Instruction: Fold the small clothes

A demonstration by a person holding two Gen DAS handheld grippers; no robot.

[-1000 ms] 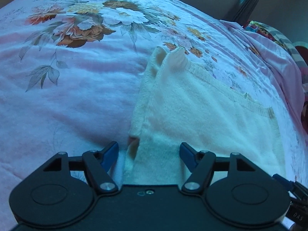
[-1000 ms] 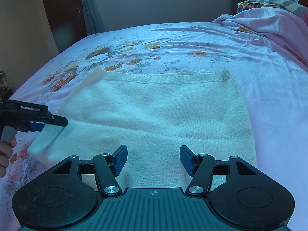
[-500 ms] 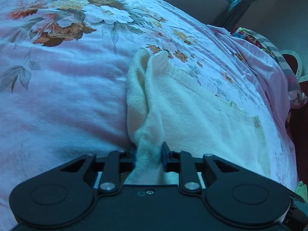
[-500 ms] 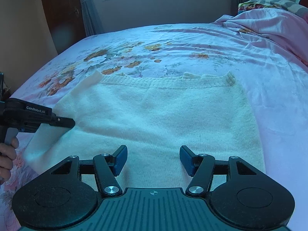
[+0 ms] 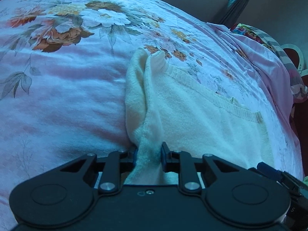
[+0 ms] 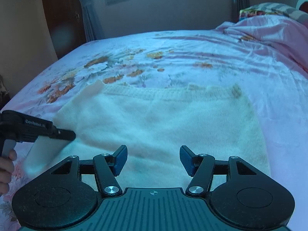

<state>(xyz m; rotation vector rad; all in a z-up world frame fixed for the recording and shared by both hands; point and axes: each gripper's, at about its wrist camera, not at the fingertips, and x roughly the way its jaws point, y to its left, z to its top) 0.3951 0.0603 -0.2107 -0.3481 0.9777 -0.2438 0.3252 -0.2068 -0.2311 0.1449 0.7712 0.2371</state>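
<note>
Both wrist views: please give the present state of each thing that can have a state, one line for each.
Left tool: shut on the cream sweater's left edge.
Right tool: open, holding nothing, above the sweater's near part.
Cream sweater: spread on the bed, left edge raised and bunched, not yet folded.
Floral bedsheet: spread, lightly wrinkled.
Pink blanket: crumpled at the right.
</note>
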